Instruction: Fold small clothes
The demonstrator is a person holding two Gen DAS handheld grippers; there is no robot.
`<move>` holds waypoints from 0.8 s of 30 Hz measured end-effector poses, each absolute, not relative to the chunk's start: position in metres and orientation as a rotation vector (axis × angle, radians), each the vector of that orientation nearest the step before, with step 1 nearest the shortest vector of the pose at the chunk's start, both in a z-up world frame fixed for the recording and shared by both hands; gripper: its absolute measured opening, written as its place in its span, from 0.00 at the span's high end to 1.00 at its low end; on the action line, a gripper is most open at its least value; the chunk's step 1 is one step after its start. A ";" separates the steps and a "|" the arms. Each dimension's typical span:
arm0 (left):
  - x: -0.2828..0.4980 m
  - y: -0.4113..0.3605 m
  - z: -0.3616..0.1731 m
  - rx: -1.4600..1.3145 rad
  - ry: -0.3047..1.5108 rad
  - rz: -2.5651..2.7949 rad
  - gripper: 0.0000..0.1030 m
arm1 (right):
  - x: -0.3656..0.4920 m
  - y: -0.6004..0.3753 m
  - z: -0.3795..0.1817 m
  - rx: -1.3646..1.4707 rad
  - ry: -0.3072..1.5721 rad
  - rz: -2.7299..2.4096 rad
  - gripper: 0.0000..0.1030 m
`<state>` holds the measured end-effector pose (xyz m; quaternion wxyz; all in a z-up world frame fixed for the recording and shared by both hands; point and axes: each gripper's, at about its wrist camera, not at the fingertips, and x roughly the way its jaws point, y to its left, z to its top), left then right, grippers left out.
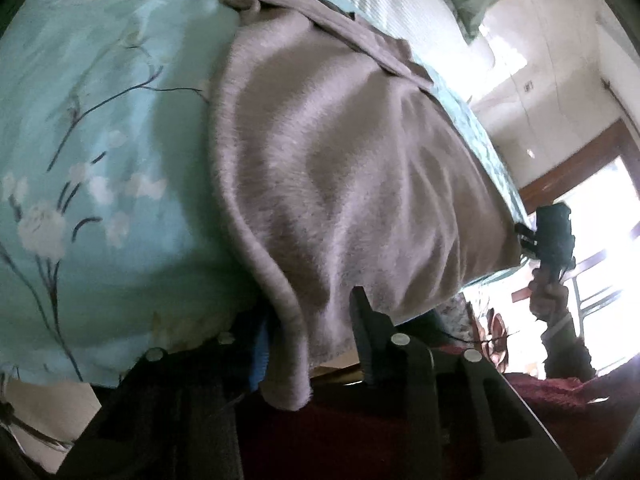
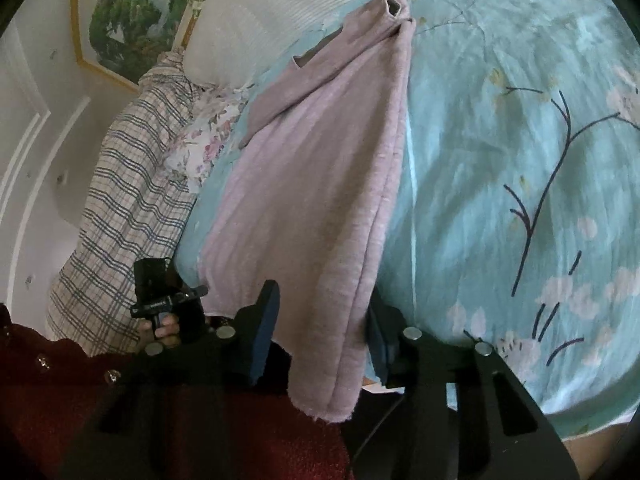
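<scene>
A mauve knit garment lies over the edge of a bed with a light blue floral sheet. My left gripper has the garment's near hem between its fingers; the left finger is hidden by cloth. In the right wrist view the same garment stretches away to a sleeve cuff. My right gripper holds the garment's other near corner between its fingers. The right gripper also shows far right in the left wrist view, and the left gripper at lower left in the right wrist view.
A plaid cloth and a floral cloth lie at the bed's left side. White pillows sit at the head. A framed picture hangs on the wall. A bright window is at right.
</scene>
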<state>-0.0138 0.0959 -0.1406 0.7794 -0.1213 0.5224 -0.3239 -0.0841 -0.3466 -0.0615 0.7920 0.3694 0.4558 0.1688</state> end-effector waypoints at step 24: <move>-0.043 0.098 -0.075 -0.334 0.900 -0.804 0.97 | -0.130 -0.371 -0.048 0.919 0.780 0.401 0.94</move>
